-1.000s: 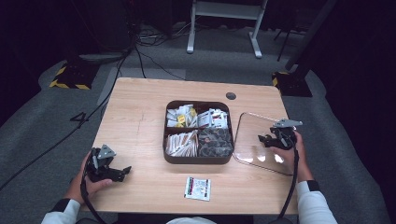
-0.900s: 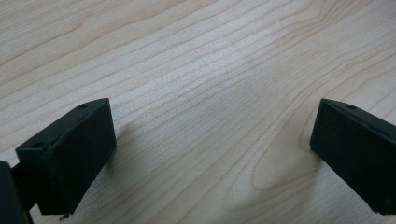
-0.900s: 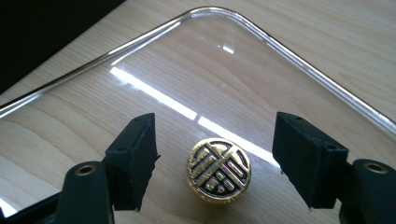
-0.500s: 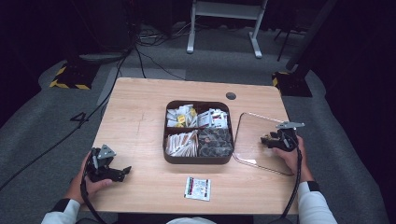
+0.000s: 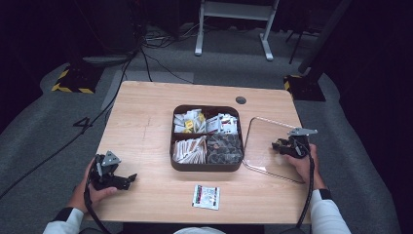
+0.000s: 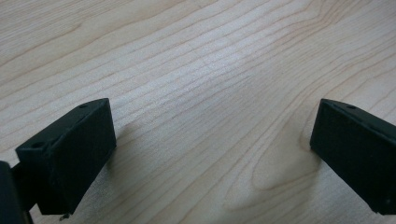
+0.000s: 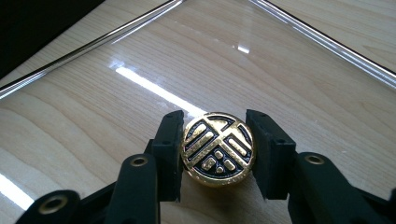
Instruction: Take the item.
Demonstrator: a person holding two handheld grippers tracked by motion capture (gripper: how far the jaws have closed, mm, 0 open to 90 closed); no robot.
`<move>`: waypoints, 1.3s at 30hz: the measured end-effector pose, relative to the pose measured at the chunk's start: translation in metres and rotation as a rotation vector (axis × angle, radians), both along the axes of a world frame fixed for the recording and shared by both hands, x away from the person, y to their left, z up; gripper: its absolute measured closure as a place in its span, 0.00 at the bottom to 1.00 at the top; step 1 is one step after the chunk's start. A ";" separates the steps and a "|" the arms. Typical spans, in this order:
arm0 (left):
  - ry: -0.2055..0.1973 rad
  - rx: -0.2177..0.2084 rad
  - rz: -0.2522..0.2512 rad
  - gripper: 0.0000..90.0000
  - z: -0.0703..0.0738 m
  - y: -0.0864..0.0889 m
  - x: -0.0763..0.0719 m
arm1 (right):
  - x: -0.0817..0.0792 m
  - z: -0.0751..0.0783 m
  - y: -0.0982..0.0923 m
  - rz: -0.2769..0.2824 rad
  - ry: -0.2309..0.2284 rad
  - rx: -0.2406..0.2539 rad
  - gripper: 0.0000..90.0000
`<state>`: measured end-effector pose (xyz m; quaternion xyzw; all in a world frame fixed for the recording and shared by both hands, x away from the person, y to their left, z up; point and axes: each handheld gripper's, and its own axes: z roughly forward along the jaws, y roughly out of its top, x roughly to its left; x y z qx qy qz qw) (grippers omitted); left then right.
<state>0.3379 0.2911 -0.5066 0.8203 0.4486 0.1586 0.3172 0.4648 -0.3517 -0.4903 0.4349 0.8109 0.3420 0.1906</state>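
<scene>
A: How far along? The right claw (image 7: 217, 149) has just been closing; its jaws now pinch the gold knob (image 7: 218, 148) of the clear lid (image 5: 267, 146), which lies flat on the tabletop (image 5: 146, 122) beside the tray (image 5: 206, 137).

B: Gripped, then, not lifted; the tray is uncovered; the left claw (image 6: 210, 149) gapes wide, holding nothing.
</scene>
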 end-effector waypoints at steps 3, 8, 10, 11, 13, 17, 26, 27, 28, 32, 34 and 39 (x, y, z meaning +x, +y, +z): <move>0.000 0.000 0.000 0.01 0.000 0.000 0.000 | 0.000 0.000 0.000 -0.002 0.001 -0.003 0.66; 0.000 0.000 0.000 0.01 0.000 0.000 0.000 | -0.001 0.004 -0.001 -0.009 -0.008 -0.001 0.66; 0.000 -0.001 0.001 0.01 0.000 0.000 0.000 | -0.002 0.007 -0.002 -0.009 -0.019 -0.001 0.66; 0.000 0.000 0.000 0.01 0.000 0.000 0.000 | -0.002 0.009 -0.002 -0.008 -0.024 0.000 0.66; 0.000 0.000 0.000 0.01 0.000 0.000 0.000 | -0.003 0.013 -0.003 -0.007 -0.034 0.004 0.66; 0.000 0.000 0.000 0.01 0.000 0.000 0.000 | -0.004 0.017 -0.002 -0.004 -0.044 0.003 0.66; -0.001 0.000 -0.010 0.00 0.000 0.000 0.001 | -0.004 0.030 -0.005 -0.011 -0.063 0.005 0.66; -0.002 -0.001 -0.009 0.00 0.000 0.000 0.001 | -0.004 0.033 -0.005 -0.013 -0.070 0.005 0.66; -0.001 -0.001 -0.008 0.00 0.000 0.000 0.002 | -0.005 0.036 -0.005 -0.013 -0.077 0.007 0.66; -0.001 0.001 -0.009 0.00 0.000 0.000 0.002 | -0.006 0.046 -0.007 -0.018 -0.099 0.018 0.66; -0.001 -0.001 -0.009 0.00 0.000 0.000 0.002 | -0.006 0.051 -0.006 -0.018 -0.106 0.014 0.66; -0.003 0.000 -0.006 0.01 0.000 -0.001 0.001 | -0.008 0.065 -0.003 -0.011 -0.127 0.009 0.66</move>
